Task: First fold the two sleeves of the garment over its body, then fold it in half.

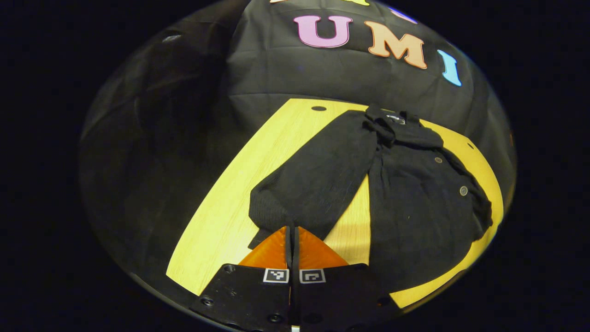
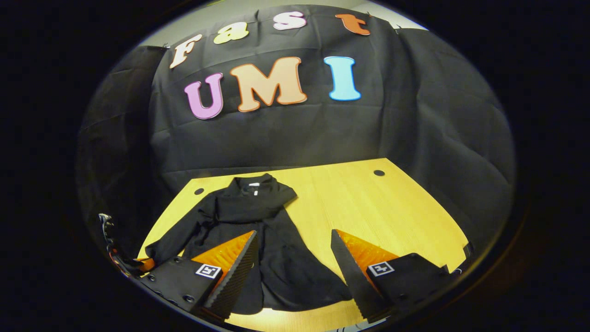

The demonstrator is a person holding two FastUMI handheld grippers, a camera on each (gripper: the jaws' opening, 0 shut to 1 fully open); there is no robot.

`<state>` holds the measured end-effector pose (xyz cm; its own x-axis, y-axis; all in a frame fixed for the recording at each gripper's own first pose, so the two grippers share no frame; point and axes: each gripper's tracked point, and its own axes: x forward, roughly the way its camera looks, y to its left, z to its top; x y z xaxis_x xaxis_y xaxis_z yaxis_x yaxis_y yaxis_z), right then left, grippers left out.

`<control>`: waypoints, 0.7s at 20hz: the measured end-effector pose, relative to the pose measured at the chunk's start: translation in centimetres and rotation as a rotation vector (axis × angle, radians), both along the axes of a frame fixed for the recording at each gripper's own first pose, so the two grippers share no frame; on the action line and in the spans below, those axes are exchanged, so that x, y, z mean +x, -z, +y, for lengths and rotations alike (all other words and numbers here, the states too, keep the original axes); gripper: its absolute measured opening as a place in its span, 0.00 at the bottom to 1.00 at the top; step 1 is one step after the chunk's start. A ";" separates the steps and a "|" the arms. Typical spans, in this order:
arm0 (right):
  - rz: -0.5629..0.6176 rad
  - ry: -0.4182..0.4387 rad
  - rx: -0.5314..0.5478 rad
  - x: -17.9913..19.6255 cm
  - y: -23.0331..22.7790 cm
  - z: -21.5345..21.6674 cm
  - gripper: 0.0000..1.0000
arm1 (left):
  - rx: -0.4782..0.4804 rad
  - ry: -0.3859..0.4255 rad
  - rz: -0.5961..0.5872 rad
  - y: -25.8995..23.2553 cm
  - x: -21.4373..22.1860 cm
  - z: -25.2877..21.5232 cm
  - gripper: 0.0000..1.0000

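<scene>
one black garment (image 1: 415,193) lies on our yellow table (image 1: 276,152), long axis front to back, collar far (neck label unreadable). left gripper (image 1: 292,230) pinches its sleeve (image 1: 318,180); right gripper (image 2: 295,240) gapes wide.

Matt black knitted cloth garment (image 1: 415,193) lies on a smooth, wood-grain table (image 1: 258,175)

Your left gripper (image 1: 292,233) hides the sleeve cuff (image 1: 276,216) between its closed fingers. In the right gripper view, the jacket (image 2: 276,249) hem disappears behind your finger (image 2: 233,272), and its buttons are too dark to discern.
</scene>
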<state>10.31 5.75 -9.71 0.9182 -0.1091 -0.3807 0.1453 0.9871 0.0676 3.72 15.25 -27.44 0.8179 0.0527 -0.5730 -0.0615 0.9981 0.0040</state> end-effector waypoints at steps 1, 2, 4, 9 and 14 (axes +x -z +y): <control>0.011 0.012 0.009 -0.3 0.5 -0.6 0.99 | 0.001 0.005 -0.012 -0.8 0.7 0.0 0.00; 0.021 0.022 0.017 -0.7 1.0 -1.1 1.00 | -0.004 0.011 -0.020 -1.5 1.3 -0.3 0.00; 0.038 0.041 0.031 -1.1 1.9 -2.0 0.99 | -0.009 0.032 -0.047 -3.3 2.9 -1.2 0.00; 0.056 0.066 0.066 -1.6 3.1 -3.4 0.99 | 0.057 0.162 -0.153 -9.4 8.0 -6.0 0.00; 0.064 0.078 0.068 -2.6 3.9 -4.0 0.95 | -0.005 0.273 -0.233 -13.4 12.4 -13.1 0.00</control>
<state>7.74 1.77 -13.62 0.8816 -0.1514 -0.4471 0.2280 0.9659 0.1225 16.10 2.10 -14.06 0.9102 -0.1883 -0.3688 0.2089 0.9778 0.0164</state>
